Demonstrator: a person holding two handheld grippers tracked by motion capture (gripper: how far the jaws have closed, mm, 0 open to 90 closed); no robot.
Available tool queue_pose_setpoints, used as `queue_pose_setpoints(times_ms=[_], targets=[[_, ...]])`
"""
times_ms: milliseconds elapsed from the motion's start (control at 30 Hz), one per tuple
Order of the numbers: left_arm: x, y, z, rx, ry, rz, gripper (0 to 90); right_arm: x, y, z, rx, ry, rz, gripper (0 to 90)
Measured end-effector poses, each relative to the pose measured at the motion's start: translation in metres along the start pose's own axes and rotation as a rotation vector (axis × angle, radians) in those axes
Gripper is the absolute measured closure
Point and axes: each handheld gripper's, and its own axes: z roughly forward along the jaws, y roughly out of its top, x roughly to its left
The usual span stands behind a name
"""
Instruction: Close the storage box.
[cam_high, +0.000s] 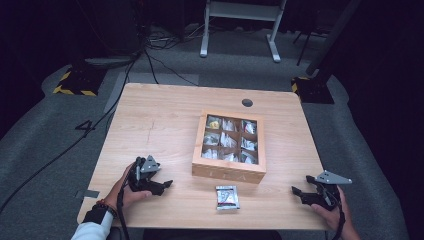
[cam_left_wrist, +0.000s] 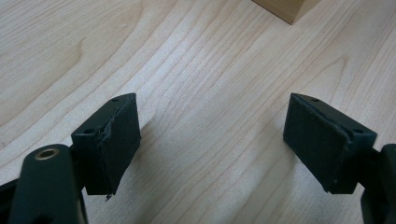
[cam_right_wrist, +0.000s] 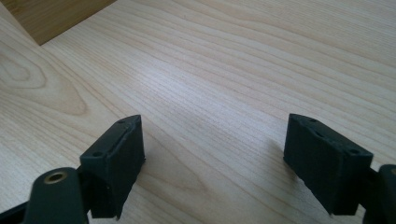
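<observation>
A wooden box (cam_high: 229, 172) with a glass lid stands mid-table, its compartments holding small packets. One loose packet (cam_high: 227, 197) lies on the table just in front of the box. My left gripper (cam_high: 166, 185) rests on the table at the front left, jaws pointing right toward the box. In the left gripper view its jaws (cam_left_wrist: 212, 140) stand wide apart over bare wood, a corner of the box (cam_left_wrist: 285, 8) at the top. My right gripper (cam_high: 295, 192) rests at the front right, pointing left. Its jaws (cam_right_wrist: 215, 161) are open too, with the box's side (cam_right_wrist: 51, 16) at the upper left.
The wooden table (cam_high: 160, 125) has a round cable hole (cam_high: 247, 103) behind the box. Cables run over the grey floor at the left. A white stand (cam_high: 240, 25) stands beyond the table.
</observation>
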Motion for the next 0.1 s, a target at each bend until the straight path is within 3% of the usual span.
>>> queue_pose_setpoints(times_ms=[100], targets=[[0.0002,0.0001,0.0001,0.000,-0.001,0.001,19.0,0.0000,0.0000,0.0000,0.000,0.000,0.000,20.1]])
